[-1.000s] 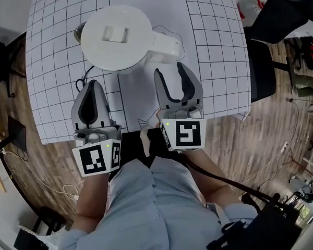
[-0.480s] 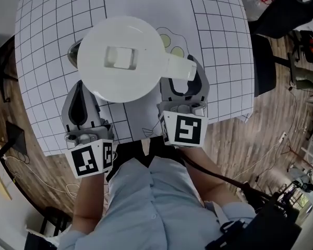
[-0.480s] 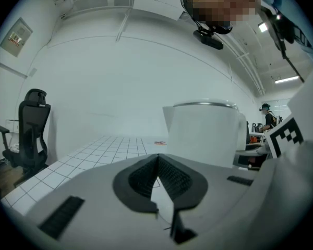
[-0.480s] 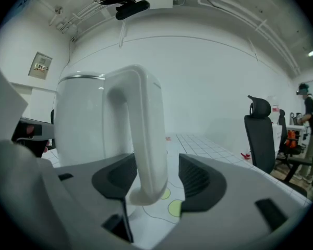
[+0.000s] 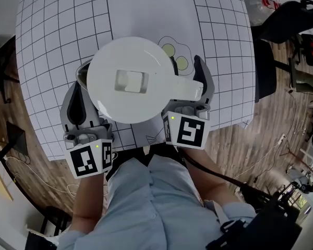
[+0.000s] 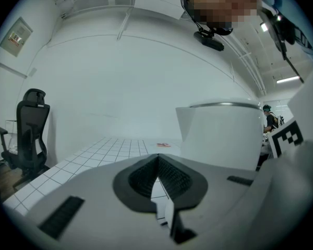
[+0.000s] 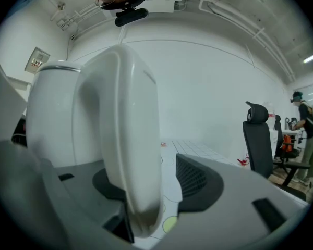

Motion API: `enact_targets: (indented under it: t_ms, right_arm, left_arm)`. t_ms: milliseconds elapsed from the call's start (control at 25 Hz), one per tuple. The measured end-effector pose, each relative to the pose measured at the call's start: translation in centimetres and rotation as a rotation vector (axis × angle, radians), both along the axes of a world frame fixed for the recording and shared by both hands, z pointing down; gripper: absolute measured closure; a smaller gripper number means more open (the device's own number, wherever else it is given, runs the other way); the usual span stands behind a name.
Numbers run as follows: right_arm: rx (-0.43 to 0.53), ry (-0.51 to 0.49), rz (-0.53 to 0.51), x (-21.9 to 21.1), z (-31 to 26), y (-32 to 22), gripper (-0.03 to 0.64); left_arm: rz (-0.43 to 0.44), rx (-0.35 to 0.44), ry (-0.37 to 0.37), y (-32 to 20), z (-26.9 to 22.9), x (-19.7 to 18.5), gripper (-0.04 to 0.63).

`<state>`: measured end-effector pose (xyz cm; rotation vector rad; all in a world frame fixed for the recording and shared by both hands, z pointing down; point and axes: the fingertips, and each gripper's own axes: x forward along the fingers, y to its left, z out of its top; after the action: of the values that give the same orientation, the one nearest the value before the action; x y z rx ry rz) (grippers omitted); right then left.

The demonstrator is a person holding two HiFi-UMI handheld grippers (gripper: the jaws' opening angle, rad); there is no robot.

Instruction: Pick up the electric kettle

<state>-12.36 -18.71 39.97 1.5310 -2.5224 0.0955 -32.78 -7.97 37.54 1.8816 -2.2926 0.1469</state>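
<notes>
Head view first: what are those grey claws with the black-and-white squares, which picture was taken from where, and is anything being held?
There is no robot here. A person holds a hand-worked claw, called a gripper, in each hand. The head view comes from a camera on the person's head, looking steeply down. The other two pictures come from cameras riding on each gripper, looking along its jaws. The patterned cubes are parts of the grippers. On the table's gridded sheet stands a white electric kettle. The left gripper is beside the kettle, jaws shut and empty. The right gripper has the kettle's handle between its wide jaws. They have just been closing a little, but a gap shows at one pad, so nothing is held yet.
</notes>
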Motion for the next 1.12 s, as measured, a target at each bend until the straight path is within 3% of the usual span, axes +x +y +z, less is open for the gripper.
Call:
enact_targets:
  t_ms: [360, 720, 920, 1120]
  right_arm:
    - [0.020, -0.025, -0.022, -0.9, -0.9, 0.6, 0.553]
    - [-0.007, -0.068, 0.014, -0.6, -0.7, 0.2, 0.551]
    - [0.049, -0.087, 0.030, -0.5, -2.4, -0.3, 0.548]
    - [0.032, -0.123, 0.032, -0.5, -3.9, -1.4, 0.548]
  left_arm:
    - [-0.014, 0.016, -0.014, 0.2, -1.1, -0.1, 0.595]
    - [0.008, 0.063, -0.014, 0.3, -3.1, 0.8, 0.595]
    - [0.020, 0.079, -0.028, 0.5, -4.4, 1.2, 0.595]
    - [0.022, 0.105, -0.045, 0.4, -5.7, 1.4, 0.595]
